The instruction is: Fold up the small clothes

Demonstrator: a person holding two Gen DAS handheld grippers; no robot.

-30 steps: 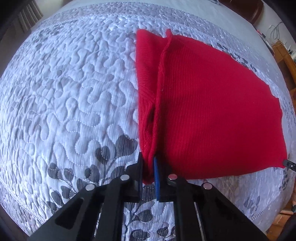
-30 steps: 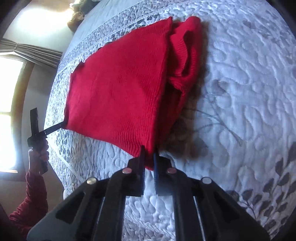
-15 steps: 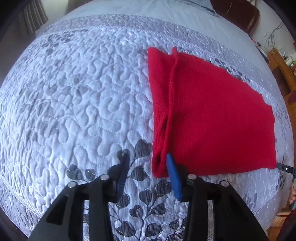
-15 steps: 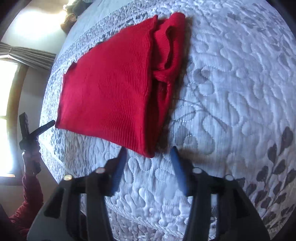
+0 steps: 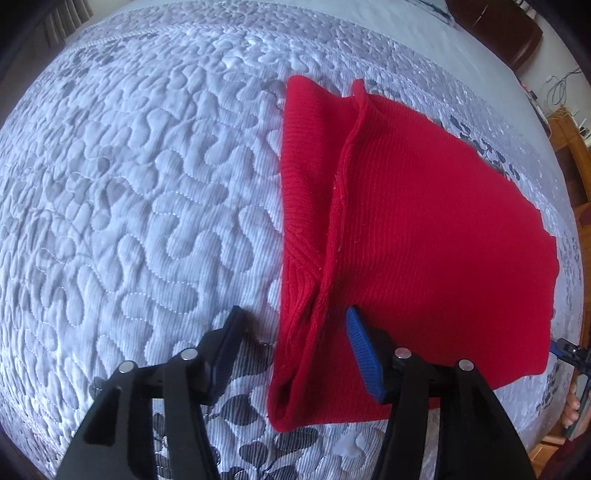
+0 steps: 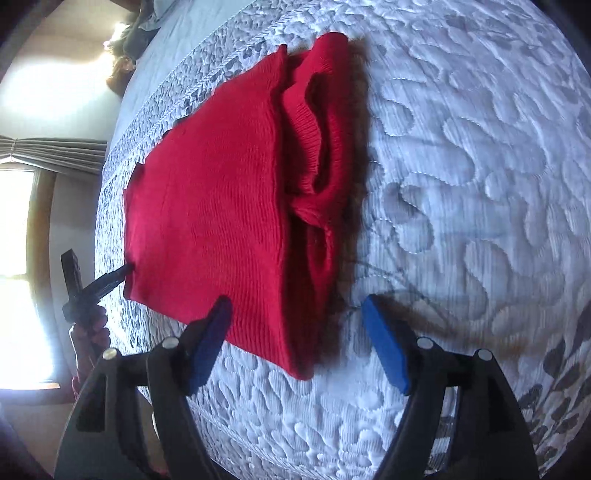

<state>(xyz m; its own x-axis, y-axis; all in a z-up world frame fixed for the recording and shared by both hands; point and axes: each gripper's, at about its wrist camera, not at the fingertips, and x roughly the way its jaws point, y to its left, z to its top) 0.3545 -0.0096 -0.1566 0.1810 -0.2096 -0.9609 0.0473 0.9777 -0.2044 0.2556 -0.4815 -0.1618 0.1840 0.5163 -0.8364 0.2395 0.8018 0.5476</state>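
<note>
A red knit garment (image 5: 424, 229) lies folded on the quilted bedspread (image 5: 147, 184), a sleeve tucked along its left edge. My left gripper (image 5: 293, 325) straddles the near left corner; its jaws are opening and the pads do not press the cloth. In the right wrist view the same garment (image 6: 207, 221) lies flat with bunched sleeve folds on its right side. My right gripper (image 6: 295, 306) stands over the near corner, jaws opening and apart from the knit. The left gripper (image 6: 96, 284) shows at the garment's far corner, held in a hand (image 6: 90, 332).
The grey-and-white bedspread (image 6: 480, 184) spreads wide around the garment, with a dark leaf pattern near the bed's edge. A dark brown piece of furniture (image 5: 495, 26) and a wooden stand (image 5: 576, 147) sit beyond the bed. A bright window (image 6: 14, 258) with curtains is at left.
Both grippers were shut on the garment's near corners a second ago. Each has let go and spread its jaws, and the cloth has settled flat on the bed.
</note>
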